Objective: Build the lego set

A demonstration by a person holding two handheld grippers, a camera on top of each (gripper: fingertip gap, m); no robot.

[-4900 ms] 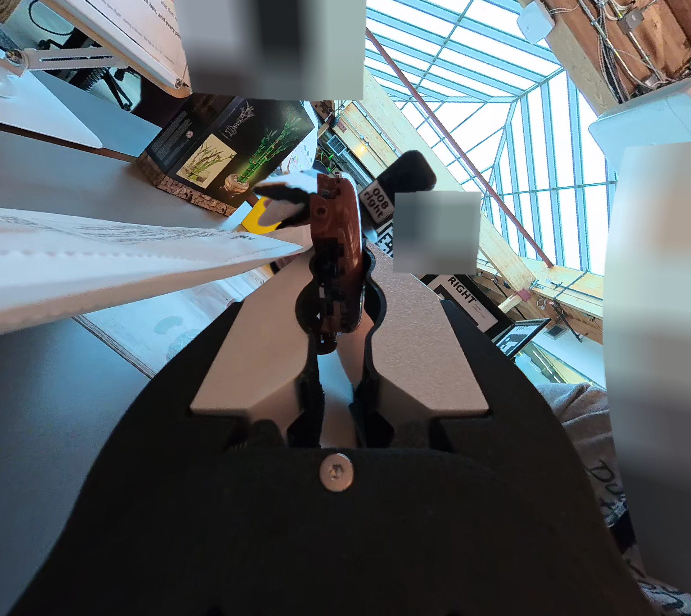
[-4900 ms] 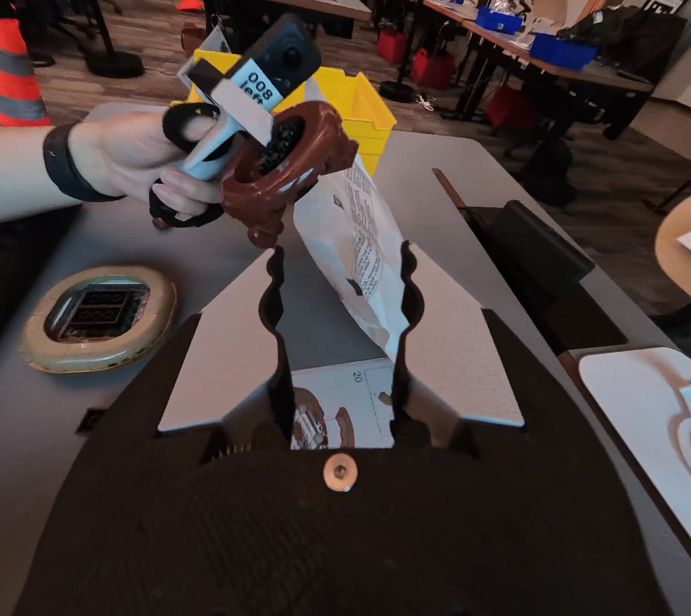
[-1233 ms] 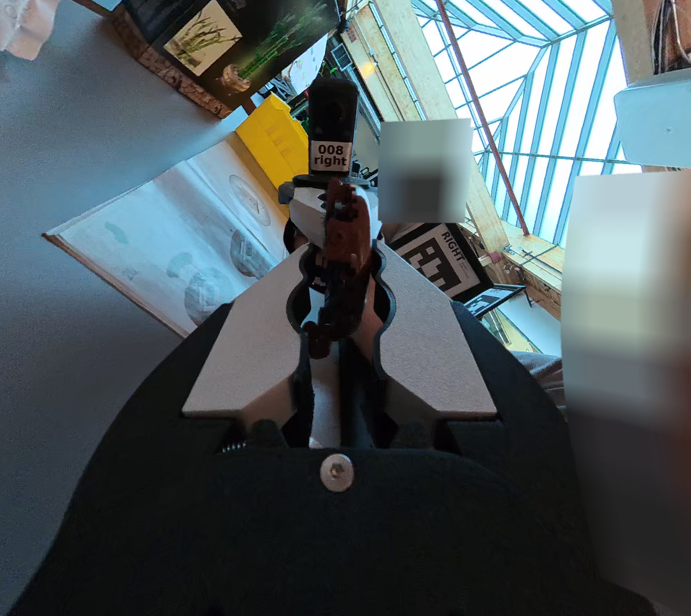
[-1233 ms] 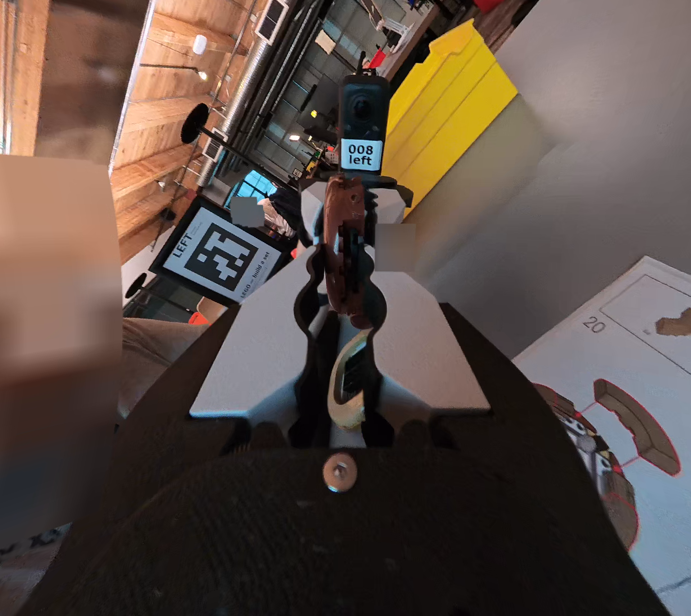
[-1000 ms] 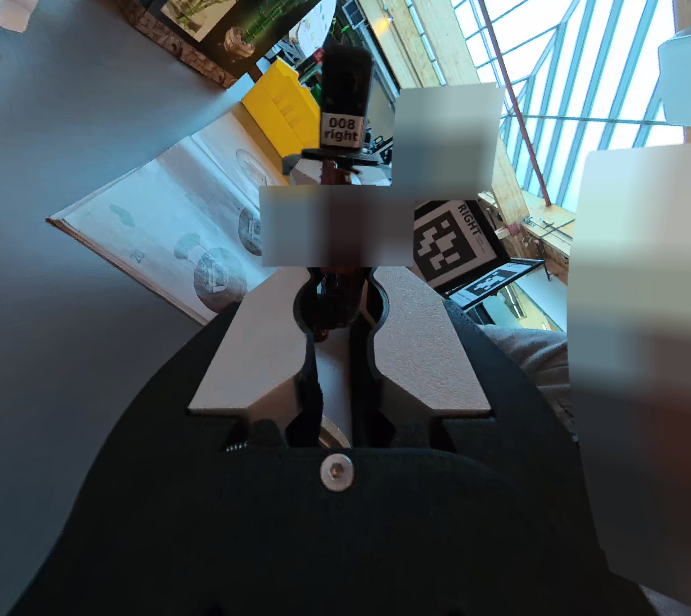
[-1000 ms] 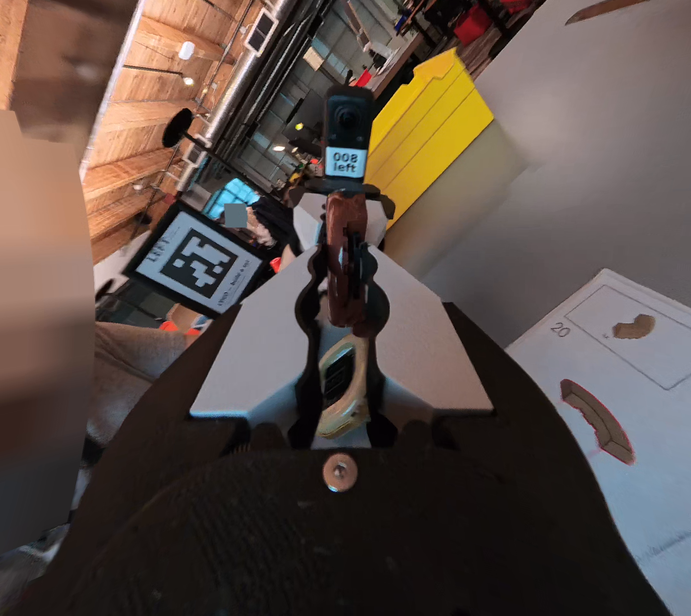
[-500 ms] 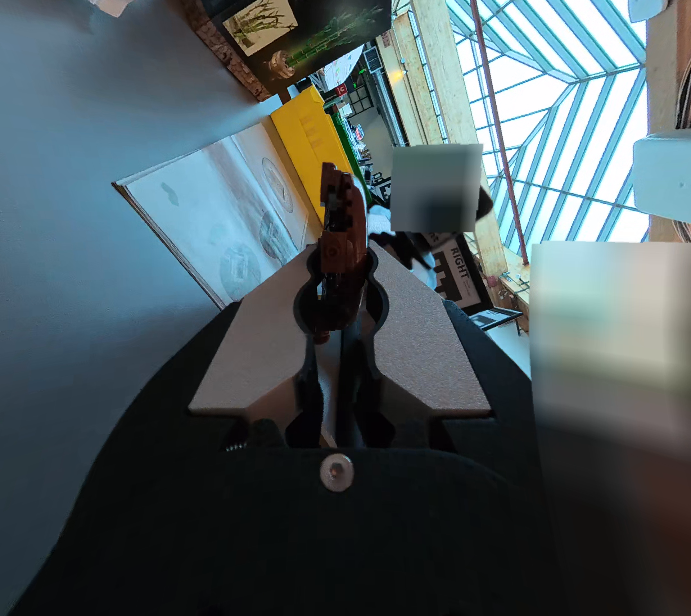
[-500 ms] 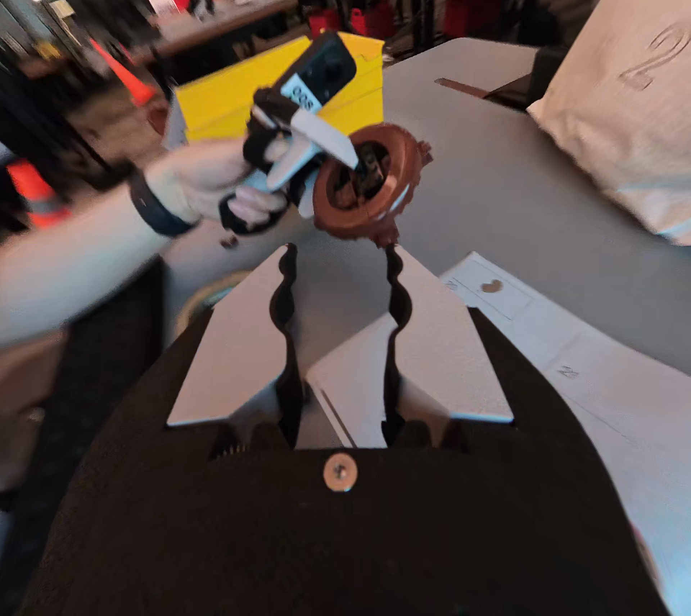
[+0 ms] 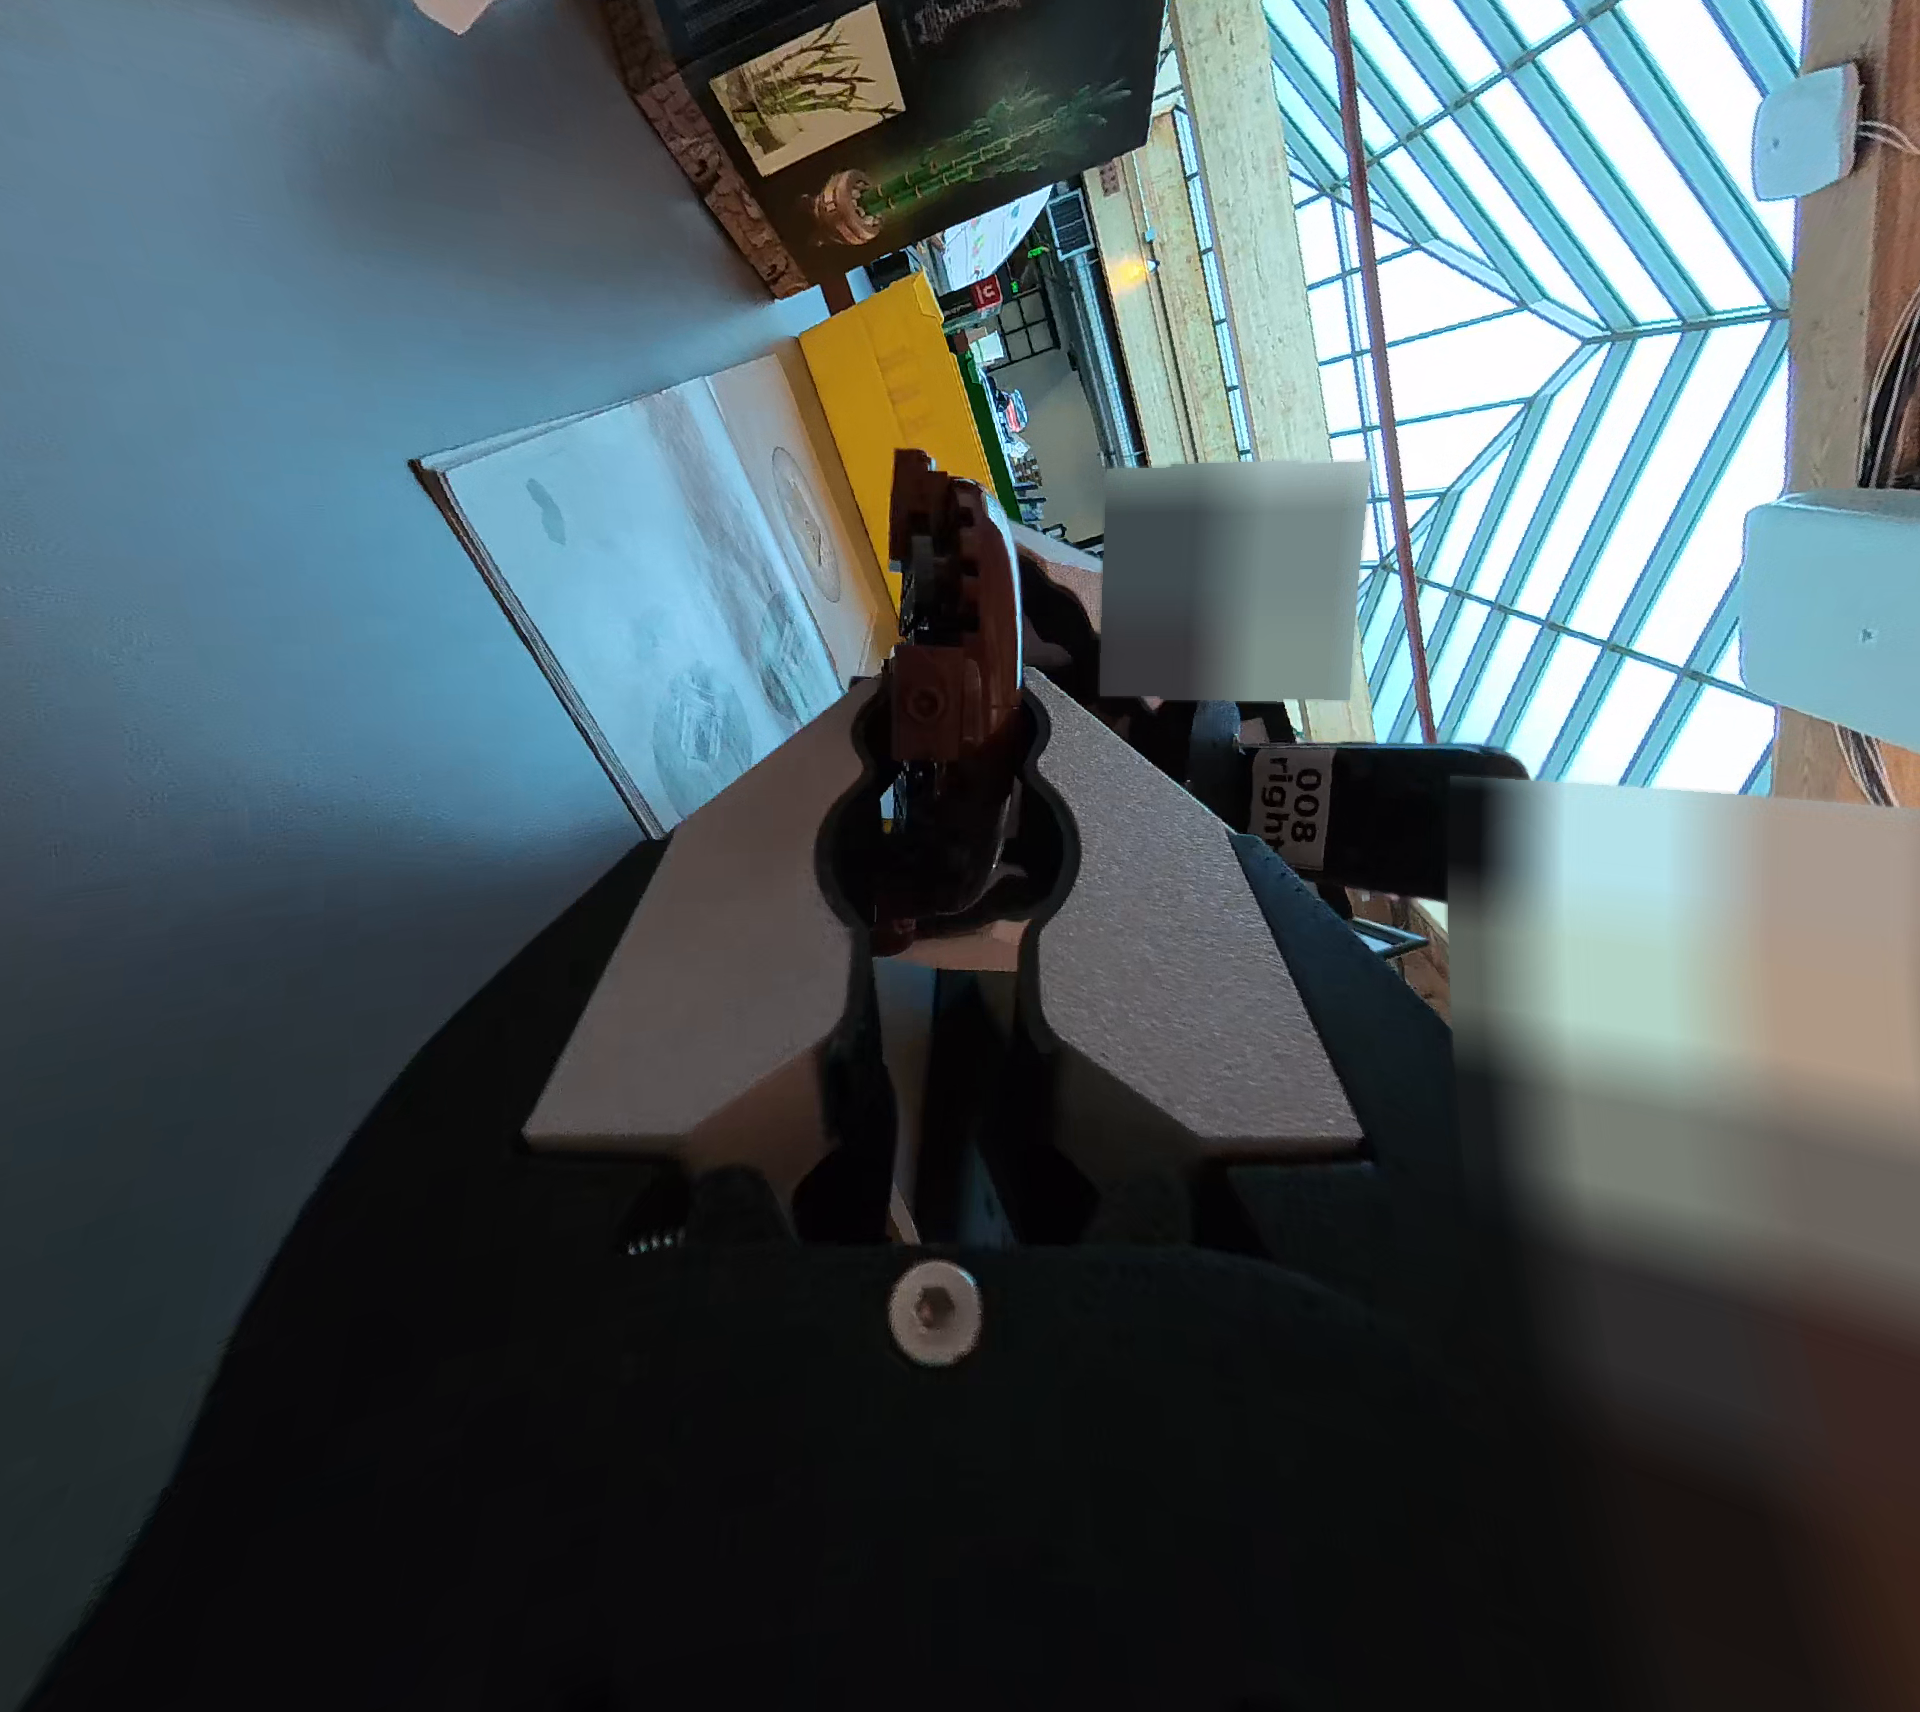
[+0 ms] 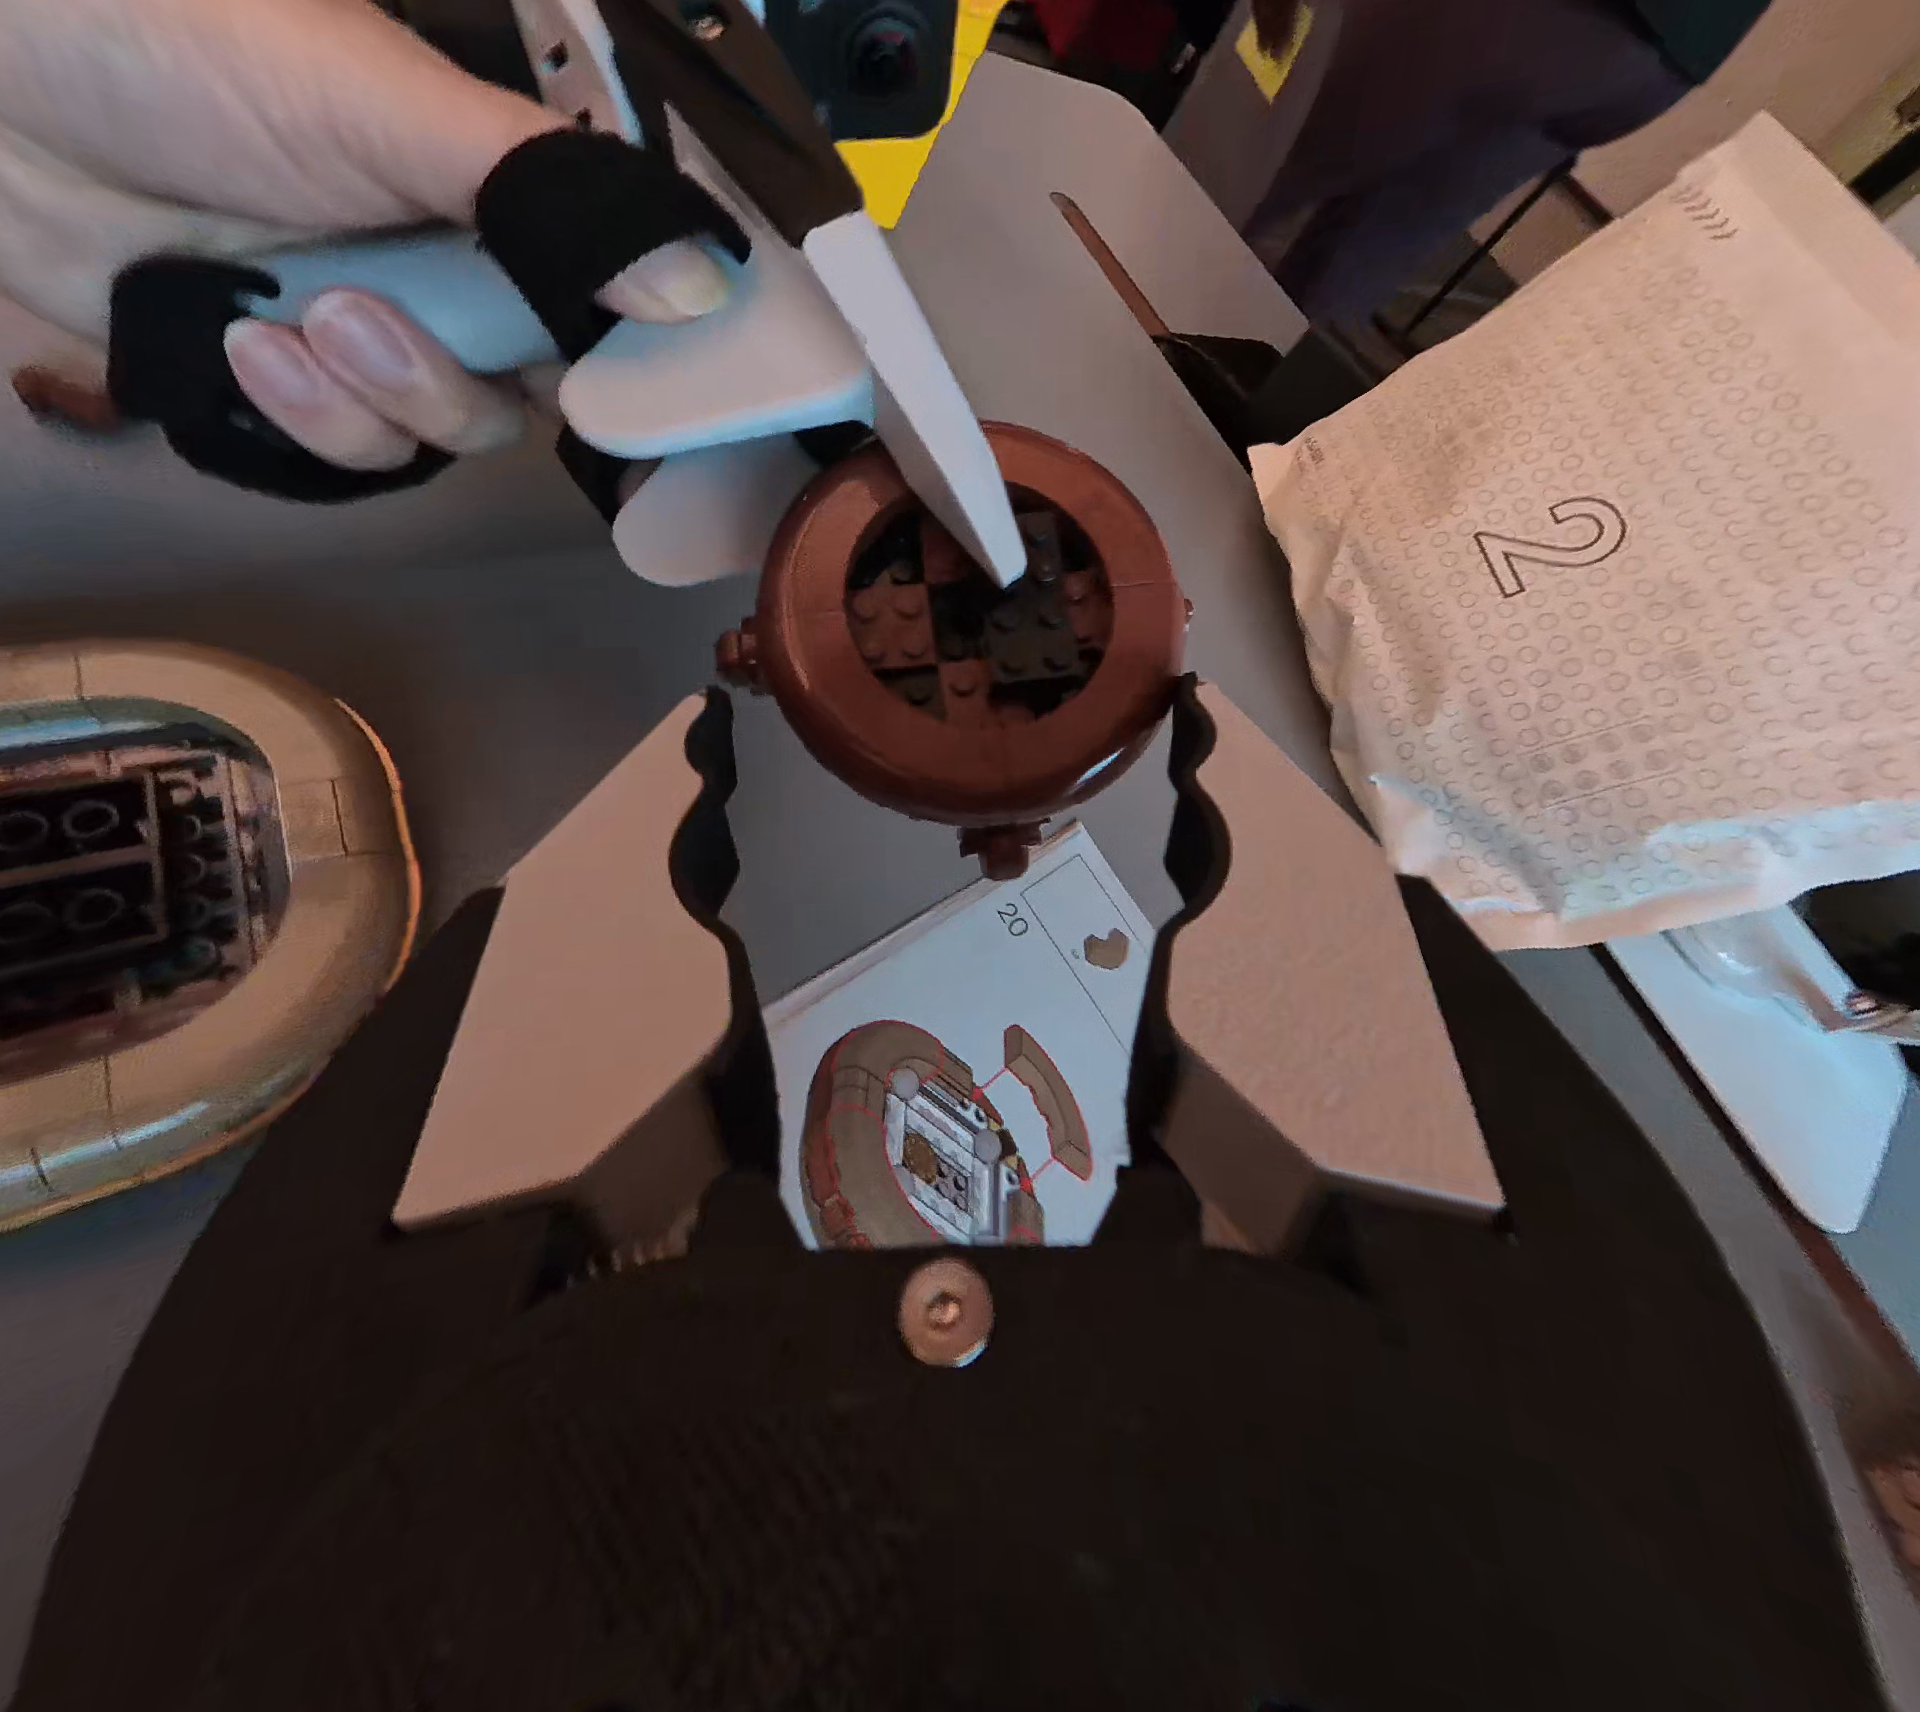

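While the left tool [image 10: 935, 561] grips the brown ring [image 10: 971, 623] by its rim, 1 finger inside and 1 outside, the piece hangs in the air above the bench [image 10: 540, 582]. The right tool [image 10: 951, 727] stands wide and holds nothing, its tips just below the ring. Over at the left lies the tan ring [image 10: 197, 914], apart and not yet joined. The open booklet [image 10: 956, 1080] shows an early step, and the numbered paper bag [image 10: 1600, 571] looks full, so most of the build seems left to do.

Tan ring [image 10: 197, 924] (left side) cut off.
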